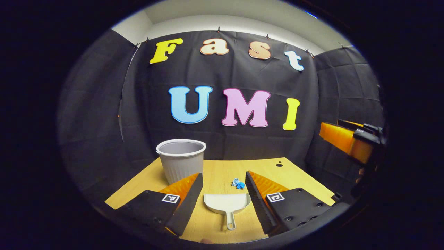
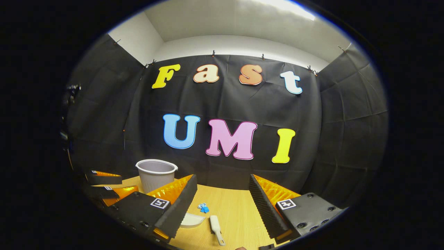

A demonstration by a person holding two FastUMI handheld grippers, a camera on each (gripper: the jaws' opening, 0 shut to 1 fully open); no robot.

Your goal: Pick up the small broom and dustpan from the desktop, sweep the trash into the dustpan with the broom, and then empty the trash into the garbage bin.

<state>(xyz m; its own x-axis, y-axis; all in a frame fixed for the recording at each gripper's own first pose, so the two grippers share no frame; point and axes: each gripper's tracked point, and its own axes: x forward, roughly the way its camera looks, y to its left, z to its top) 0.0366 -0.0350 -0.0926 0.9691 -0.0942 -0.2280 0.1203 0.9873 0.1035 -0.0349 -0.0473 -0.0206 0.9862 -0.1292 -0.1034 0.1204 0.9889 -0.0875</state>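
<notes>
From the left gripper view we see the left hand-held gripper (image 1: 223,198) held above the near edge of the wooden surface (image 1: 298,177), its two black ridged fingers (image 1: 185,203) spread wide, nothing between them. Released.

Between those fingers, lying flat on the surface: the white dustpan (image 1: 227,203), pan mouth facing away from us, handle pointing back toward the near edge. The fingers stand to either side of it and do not touch it.

Just beyond the dustpan, slightly right: a small blue crumpled scrap of trash (image 1: 238,184). Near the pan's far edge but apart from it.

Far left on the surface, near the back: the garbage bin (image 1: 181,159), pale grey, ribbed, upright, open top. It looks empty as far as we can see inside.

At the right edge of this view, the right hand-held gripper (image 1: 350,139) is up off the surface, orange and black, with part of a hand below it.

From the right gripper view, the right hand-held gripper's own fingers (image 2: 265,208) are likewise spread apart, holding nothing. Between them on the surface we note the small broom (image 2: 216,227), white; we see a handle-like end, bristles not made out. The dustpan lies just to its left, partly behind the left finger, the trash beyond both, the bin at back left. The left hand-held gripper shows at far left.
</notes>
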